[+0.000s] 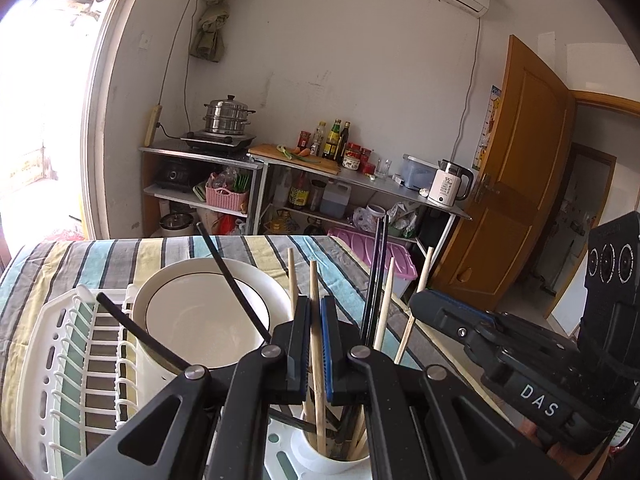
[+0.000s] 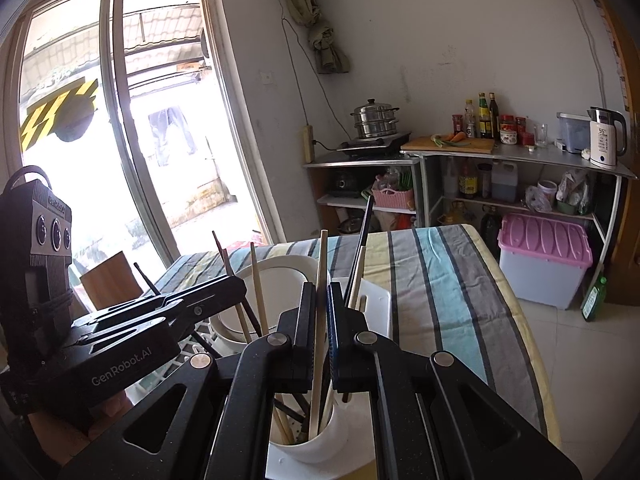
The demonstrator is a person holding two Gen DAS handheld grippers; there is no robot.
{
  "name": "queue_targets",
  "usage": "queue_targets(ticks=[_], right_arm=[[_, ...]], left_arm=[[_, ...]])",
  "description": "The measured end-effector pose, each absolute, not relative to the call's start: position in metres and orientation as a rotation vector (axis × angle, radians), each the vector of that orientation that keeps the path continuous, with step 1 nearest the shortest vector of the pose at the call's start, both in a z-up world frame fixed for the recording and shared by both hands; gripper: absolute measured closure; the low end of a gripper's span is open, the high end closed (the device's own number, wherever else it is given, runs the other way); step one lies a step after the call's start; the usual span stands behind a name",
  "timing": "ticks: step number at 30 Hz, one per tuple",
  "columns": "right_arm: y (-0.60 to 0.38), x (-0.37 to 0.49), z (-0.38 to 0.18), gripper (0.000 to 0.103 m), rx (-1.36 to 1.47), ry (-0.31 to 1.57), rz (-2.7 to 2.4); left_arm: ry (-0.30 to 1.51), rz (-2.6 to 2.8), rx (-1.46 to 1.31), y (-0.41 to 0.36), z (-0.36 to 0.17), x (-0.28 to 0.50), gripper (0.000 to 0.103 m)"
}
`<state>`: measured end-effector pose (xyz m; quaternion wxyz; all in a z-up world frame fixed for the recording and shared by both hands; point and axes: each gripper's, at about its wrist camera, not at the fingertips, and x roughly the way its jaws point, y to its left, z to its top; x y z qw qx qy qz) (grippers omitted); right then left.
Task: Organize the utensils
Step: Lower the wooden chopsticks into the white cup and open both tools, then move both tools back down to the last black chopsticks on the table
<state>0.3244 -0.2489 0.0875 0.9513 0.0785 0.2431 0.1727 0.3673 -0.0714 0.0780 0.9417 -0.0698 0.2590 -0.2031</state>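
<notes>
Left wrist view. The left gripper [image 1: 316, 344] has its jaws closed on a pale wooden chopstick [image 1: 315, 308] that stands nearly upright, its lower end inside the white utensil cup [image 1: 320, 456] at the near edge. The cup also holds further wooden chopsticks [image 1: 384, 304] and black chopsticks [image 1: 378, 264], fanned outward. Left of the cup lies the white dish rack [image 1: 76, 356], with a white bowl [image 1: 208, 312] standing in it; two black chopsticks [image 1: 232, 276] lean across the bowl. The rack rests on the striped surface [image 1: 240, 246]. At the right the right gripper [image 1: 424, 304] shows from the side; from here I cannot tell how its jaws stand. Far behind are a steamer pot [image 1: 228, 116] and a white kettle [image 1: 450, 184] on metal shelving, beside a wooden door [image 1: 516, 184].

Right wrist view. The right gripper [image 2: 321, 336] has its jaws closed on a second pale chopstick [image 2: 321, 300], also reaching down into the utensil cup [image 2: 308, 444]. This view alone shows the glass sliding door [image 2: 120, 128] at the far left, a pink-lidded storage box [image 2: 544, 264] on the floor at the right, and the left gripper [image 2: 236, 286] seen from outside at the left.
</notes>
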Motion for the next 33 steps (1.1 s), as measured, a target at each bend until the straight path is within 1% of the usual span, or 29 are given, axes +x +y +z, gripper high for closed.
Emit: queue_targets(ticks=[7, 9, 10, 15, 23, 33], right_arm=[[-0.256, 0.325, 0.09, 0.097, 0.169, 0.531, 0.337], [-0.256, 0.323, 0.089, 0.094, 0.159, 0.542, 0.33], [-0.257, 0.321, 0.089, 0.09, 0.157, 0.541, 0.326], [-0.261, 0.309, 0.088, 0.088, 0.161, 0.542, 0.325], [-0.265, 0.261, 0.091, 0.087, 0.133, 0.527, 0.31], [-0.259, 0.189, 0.073, 0.087, 0.099, 0.539, 0.306]], left_arm=[[0.539, -0.387, -0.156, -0.061, 0.081, 0.354, 0.098], [0.547, -0.383, -0.156, -0.06, 0.083, 0.353, 0.098], [0.55, -0.379, -0.157, -0.059, 0.084, 0.35, 0.097], [0.546, -0.371, -0.154, -0.052, 0.088, 0.334, 0.094], [0.535, -0.328, -0.099, -0.038, 0.087, 0.276, 0.094], [0.588, -0.274, -0.05, -0.027, 0.063, 0.197, 0.093]])
